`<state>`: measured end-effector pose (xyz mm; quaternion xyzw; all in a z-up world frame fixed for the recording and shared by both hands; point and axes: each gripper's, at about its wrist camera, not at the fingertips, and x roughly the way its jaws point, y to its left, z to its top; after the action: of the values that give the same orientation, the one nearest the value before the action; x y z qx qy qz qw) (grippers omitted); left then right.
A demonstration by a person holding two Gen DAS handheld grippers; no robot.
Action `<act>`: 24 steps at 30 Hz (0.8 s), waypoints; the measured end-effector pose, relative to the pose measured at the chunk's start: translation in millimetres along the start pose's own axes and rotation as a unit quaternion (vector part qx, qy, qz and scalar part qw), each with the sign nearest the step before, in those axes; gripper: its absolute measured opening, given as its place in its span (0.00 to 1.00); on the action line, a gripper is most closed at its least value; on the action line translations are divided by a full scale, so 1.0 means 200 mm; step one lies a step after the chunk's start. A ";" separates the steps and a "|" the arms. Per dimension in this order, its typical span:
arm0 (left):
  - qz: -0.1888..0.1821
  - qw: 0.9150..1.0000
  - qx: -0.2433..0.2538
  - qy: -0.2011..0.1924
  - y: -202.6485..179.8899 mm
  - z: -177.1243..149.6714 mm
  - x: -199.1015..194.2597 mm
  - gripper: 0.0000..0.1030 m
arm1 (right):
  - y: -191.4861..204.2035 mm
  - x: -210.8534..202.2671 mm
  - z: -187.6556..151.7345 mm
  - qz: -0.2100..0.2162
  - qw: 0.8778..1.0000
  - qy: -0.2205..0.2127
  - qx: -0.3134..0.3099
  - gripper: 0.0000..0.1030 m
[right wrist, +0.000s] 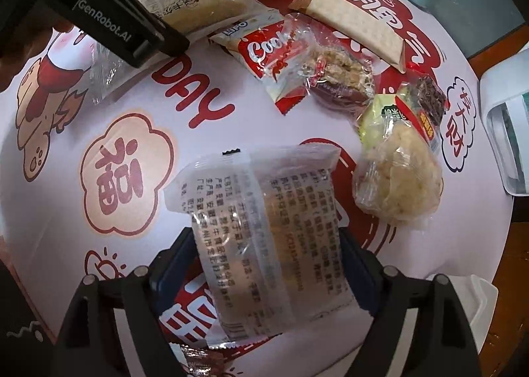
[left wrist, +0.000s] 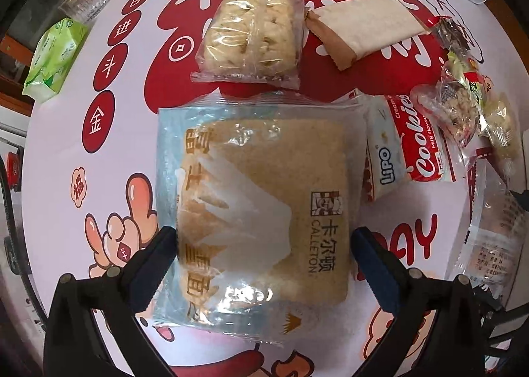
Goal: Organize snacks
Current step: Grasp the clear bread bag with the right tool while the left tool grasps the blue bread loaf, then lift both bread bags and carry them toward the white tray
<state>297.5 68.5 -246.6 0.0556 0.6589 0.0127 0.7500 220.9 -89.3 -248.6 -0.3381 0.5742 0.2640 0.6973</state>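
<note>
Your left gripper (left wrist: 264, 244) clamps the square tan Calleton cake packet (left wrist: 261, 211); your right gripper (right wrist: 267, 254) grips the clear printed-wrapper cake (right wrist: 261, 238), both above the desk (right wrist: 139, 86). Slick film could slip, dropping either into the far snack pile.

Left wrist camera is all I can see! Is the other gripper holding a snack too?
Observer: Yes, the right gripper pinches a clear packet, its small printed text facing the camera.
Kid: Is anything under it?
Observer: A shiny brown wrapper peeks out beneath that packet.
Kid: What does my gripper look like from over there?
Observer: The left gripper is black, with white GenRobot.AI lettering on its side.
</note>
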 end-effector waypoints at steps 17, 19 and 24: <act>-0.046 0.998 -0.036 -0.023 0.05 -0.37 -0.16 0.72 | 0.24 -0.16 -0.12 0.037 0.994 -0.039 0.099 0.67; -0.028 0.999 -0.021 -0.041 0.03 -0.45 -0.24 0.61 | 0.28 -0.20 -0.15 0.046 0.990 -0.055 0.120 0.67; -0.068 0.997 -0.023 -0.038 0.02 -0.62 -0.31 0.56 | 0.35 -0.33 -0.24 0.076 0.978 -0.098 0.167 0.67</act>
<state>167.3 75.2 -199.7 -0.0065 0.6319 -0.0256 0.7746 124.8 -81.6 -202.0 -0.1450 0.5631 0.2486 0.7747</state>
